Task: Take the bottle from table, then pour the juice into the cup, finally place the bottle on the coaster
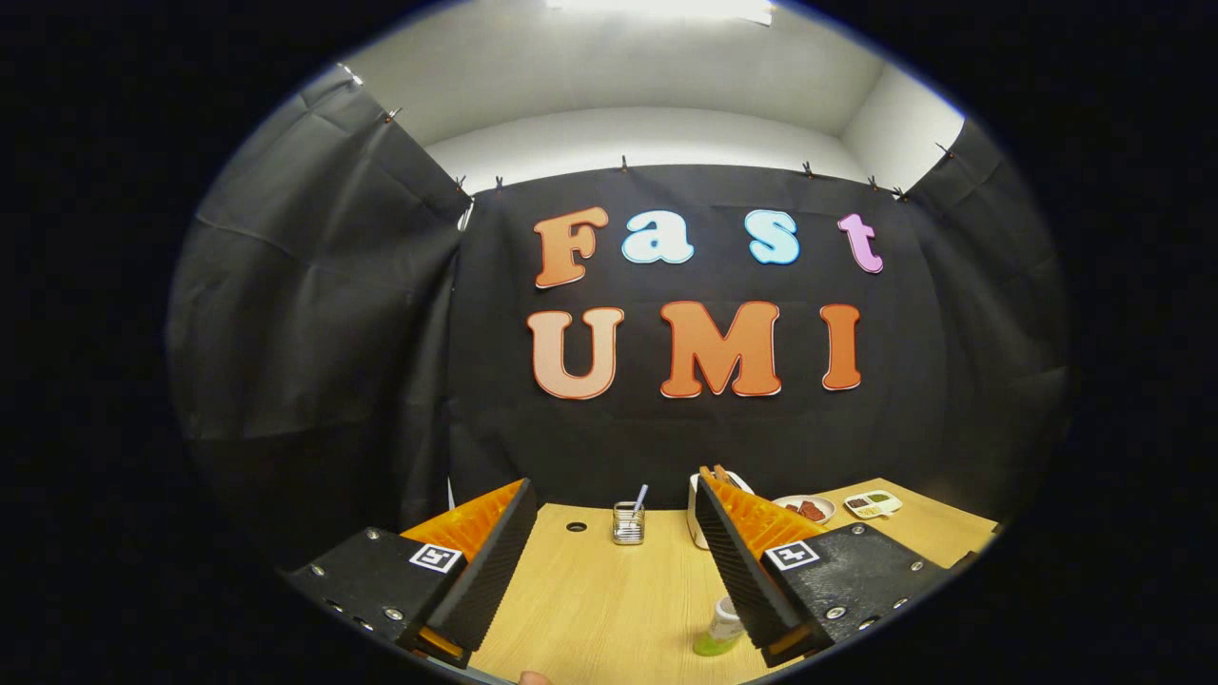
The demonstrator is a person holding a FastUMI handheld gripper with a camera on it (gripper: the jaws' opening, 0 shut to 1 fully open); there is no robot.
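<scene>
The bottle (720,629), holding green juice, is seen standing on the wooden table (609,599) just beside the inner face of the right finger, low between the two fingers. The gripper (609,518) is held wide apart, clamped on nothing. Beyond the fingertips, a glass holder (628,522) and a white cup (697,514) are set; further right, two dishes (837,507) lie.

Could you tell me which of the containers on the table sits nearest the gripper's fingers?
The small green bottle, beside one finger of the open gripper; the glass cup and white mug stand farther back.
</scene>
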